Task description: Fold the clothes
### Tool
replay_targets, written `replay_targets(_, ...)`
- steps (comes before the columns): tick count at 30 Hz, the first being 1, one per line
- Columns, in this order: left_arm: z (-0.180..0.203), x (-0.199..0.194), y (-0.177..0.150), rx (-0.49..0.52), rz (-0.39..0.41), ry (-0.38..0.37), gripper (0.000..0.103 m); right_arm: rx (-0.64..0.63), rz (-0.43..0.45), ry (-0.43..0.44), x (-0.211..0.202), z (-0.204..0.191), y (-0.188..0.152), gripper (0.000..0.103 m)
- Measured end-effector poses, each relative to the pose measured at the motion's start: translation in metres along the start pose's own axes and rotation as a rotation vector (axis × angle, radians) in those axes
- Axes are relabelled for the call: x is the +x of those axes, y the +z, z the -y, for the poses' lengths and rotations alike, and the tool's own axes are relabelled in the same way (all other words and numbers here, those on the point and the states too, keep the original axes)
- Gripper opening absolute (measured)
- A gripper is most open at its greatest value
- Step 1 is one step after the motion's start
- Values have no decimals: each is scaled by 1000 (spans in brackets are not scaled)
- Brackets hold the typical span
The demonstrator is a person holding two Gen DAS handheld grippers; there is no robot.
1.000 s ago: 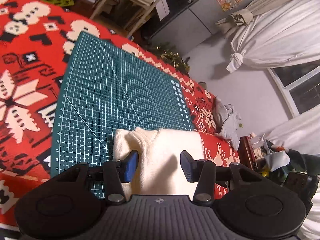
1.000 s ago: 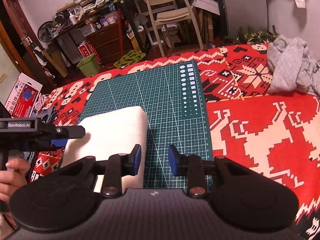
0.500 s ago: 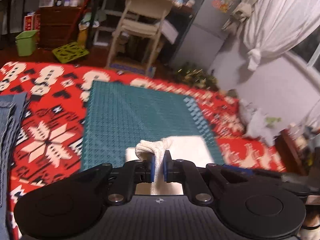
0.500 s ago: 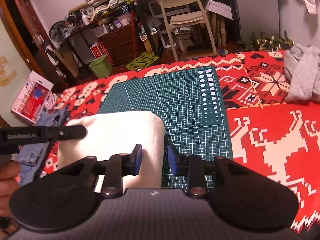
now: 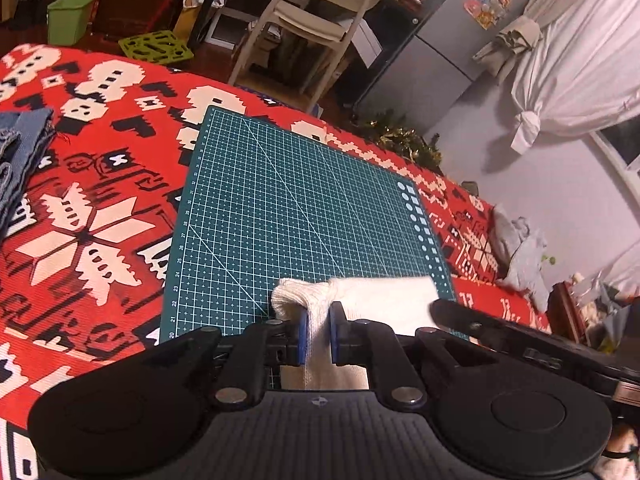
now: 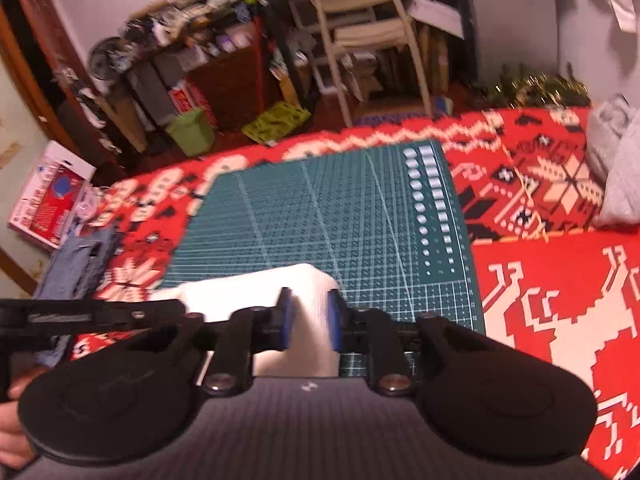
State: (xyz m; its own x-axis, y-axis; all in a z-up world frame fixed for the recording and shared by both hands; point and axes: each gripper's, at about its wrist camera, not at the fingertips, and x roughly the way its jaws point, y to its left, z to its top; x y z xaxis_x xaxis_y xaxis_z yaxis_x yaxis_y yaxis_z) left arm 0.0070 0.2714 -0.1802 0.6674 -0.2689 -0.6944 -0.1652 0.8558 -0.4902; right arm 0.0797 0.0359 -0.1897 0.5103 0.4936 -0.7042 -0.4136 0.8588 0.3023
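- While a second ago it stood apart over the cloth, left view: left hand-held gripper (image 5: 318,338) now pinches the white knit garment (image 5: 384,296) at its edge, on the green cutting mat (image 5: 296,208); one denim piece (image 5: 20,152) lies left, one grey garment (image 5: 520,248) right.
- Right view, blurred: right hand-held gripper (image 6: 310,322), apart half a second ago, now clamps the same garment's corner. Judged: both ends held, ready for lifting or a further fold.

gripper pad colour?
Blue pads on the left hand-held gripper; clearest in the left wrist view.
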Motion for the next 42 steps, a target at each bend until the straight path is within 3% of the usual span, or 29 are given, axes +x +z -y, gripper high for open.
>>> replay_targets(6, -1, 0, 3, 14, 6, -16, 11, 0, 34, -32, 5, -1, -3, 17)
replay_targets(9, -6, 0, 5, -1, -4, -24, 16, 6, 39, -43, 6, 2, -1, 17)
replay_targets(10, -8, 0, 6, -11, -10, -28, 21, 12, 41, -44, 5, 2, -1, 17)
replay_targets(11, -11, -1, 6, -24, -13, -25, 36, 17, 45, -47, 3, 3, -1, 18)
replay_targets(12, -14, -4, 6, -42, -11, -12, 41, 22, 48, -49, 0, 5, 0, 18)
replay_targets(17, -27, -26, -2, -104, -8, -45, 45, 10, 77, -54, -22, 1, -7, 21)
replay_targets(26, -14, -68, -37, -89, -3, -23, 64, -58, 63, -84, -75, -12, -46, 43)
replay_targets(31, 8, -84, -64, 9, -32, -1, 76, -83, 25, -101, -100, -22, -76, 57)
replay_targets(36, 31, -99, -92, 106, -38, 49, 80, -124, 17, -112, -125, -32, -99, 70)
replay_targets(38, 38, -104, -100, 143, -38, 74, 80, -112, 25, -117, -135, -34, -104, 84)
replay_targets(42, 46, -112, -112, 151, -37, 118, 80, -123, 48, -131, -154, -40, -113, 89)
